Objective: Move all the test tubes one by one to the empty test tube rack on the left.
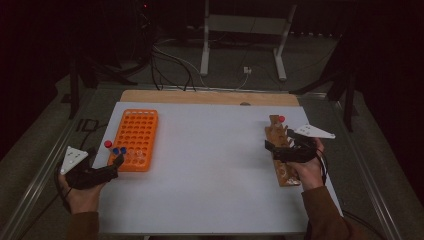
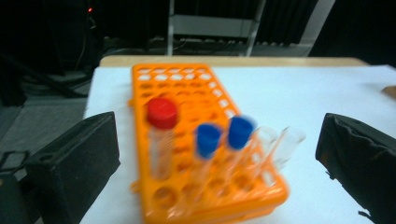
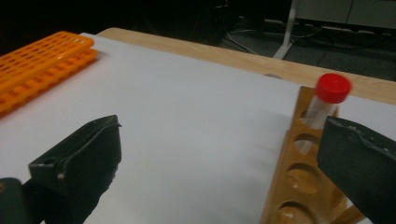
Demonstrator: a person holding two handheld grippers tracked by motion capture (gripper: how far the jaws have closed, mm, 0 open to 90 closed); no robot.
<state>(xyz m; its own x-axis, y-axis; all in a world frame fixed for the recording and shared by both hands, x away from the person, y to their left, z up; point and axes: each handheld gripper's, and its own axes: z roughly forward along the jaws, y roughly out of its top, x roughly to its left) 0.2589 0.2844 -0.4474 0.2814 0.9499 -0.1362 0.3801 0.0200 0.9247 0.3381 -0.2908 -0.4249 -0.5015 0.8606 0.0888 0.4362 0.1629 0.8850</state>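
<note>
At lower left of the high view, the left gripper (image 1: pixel 116 161) stood with jaws apart and empty beside the orange plastic tube rack (image 1: pixel 135 139), which held a red-capped clear tube (image 2: pixel 161 135) and two blue-capped tubes (image 2: pixel 224 137). At right, the right gripper (image 1: pixel 276 142) gaped, holding nothing, over the wooden tube rack (image 1: pixel 280 150), where another red-capped tube (image 3: pixel 329 95) stood.

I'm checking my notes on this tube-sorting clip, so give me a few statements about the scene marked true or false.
1. The orange rack holds one red-capped tube and two blue-capped tubes. True.
2. The left gripper is clamped on the red-capped tube. False: its jaws stand wide open, with the tubes between them untouched.
3. The wooden rack holds a red-capped tube at its far end. True.
4. The right gripper grips a blue-capped tube. False: its jaws are open and hold nothing.
5. The orange rack sits beside the right hand. False: it sits near the left hand, on the white sheet.
</note>
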